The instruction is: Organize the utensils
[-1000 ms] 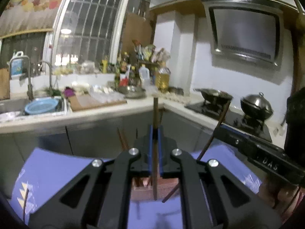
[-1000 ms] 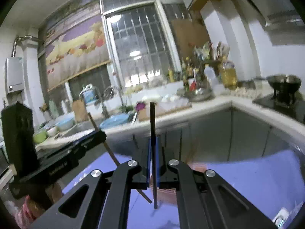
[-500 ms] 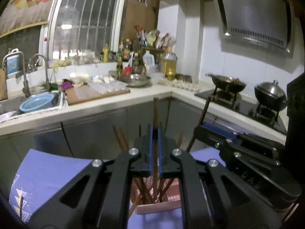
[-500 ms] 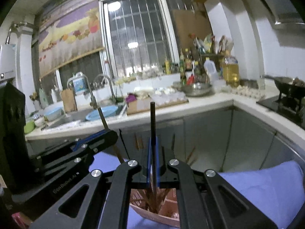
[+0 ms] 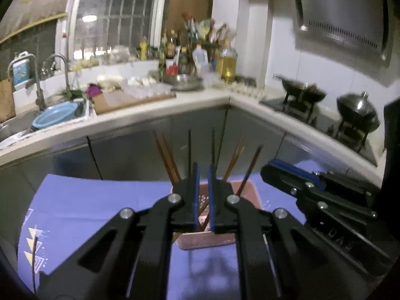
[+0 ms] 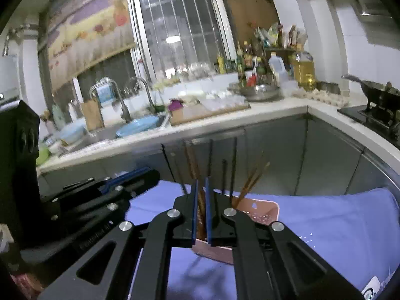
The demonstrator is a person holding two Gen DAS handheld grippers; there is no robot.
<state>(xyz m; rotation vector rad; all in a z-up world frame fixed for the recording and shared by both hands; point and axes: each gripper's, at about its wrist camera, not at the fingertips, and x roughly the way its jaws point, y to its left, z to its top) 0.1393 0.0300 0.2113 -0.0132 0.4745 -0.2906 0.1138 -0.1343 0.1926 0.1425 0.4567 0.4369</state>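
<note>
Hovering just over the pink holder [image 5: 250,187], the left gripper [image 5: 202,195] has its blue pads a narrow slit apart, and nothing I can make out is pinched between them; only the holder's inside shows through the gap. The right gripper [image 6: 201,207] looks the same: pads slightly parted, with brown sticks visible behind the slit but not gripped. Both point downward at the holder from either side, probably so a stick let go from there drops straight in.

The chopsticks [image 5: 167,155], some dark and some brown, stand in the holder and fan outward, leaning on its rim (loose sticks in a wide cup will splay like this). The holder sits on a purple cloth [image 5: 100,200], near the middle where both hands can reach it.

One stray chopstick [image 5: 33,257] lies at the cloth's left edge, well apart from the holder, so the task seems unfinished. Beyond is the kitchen counter [image 5: 175,105].
</note>
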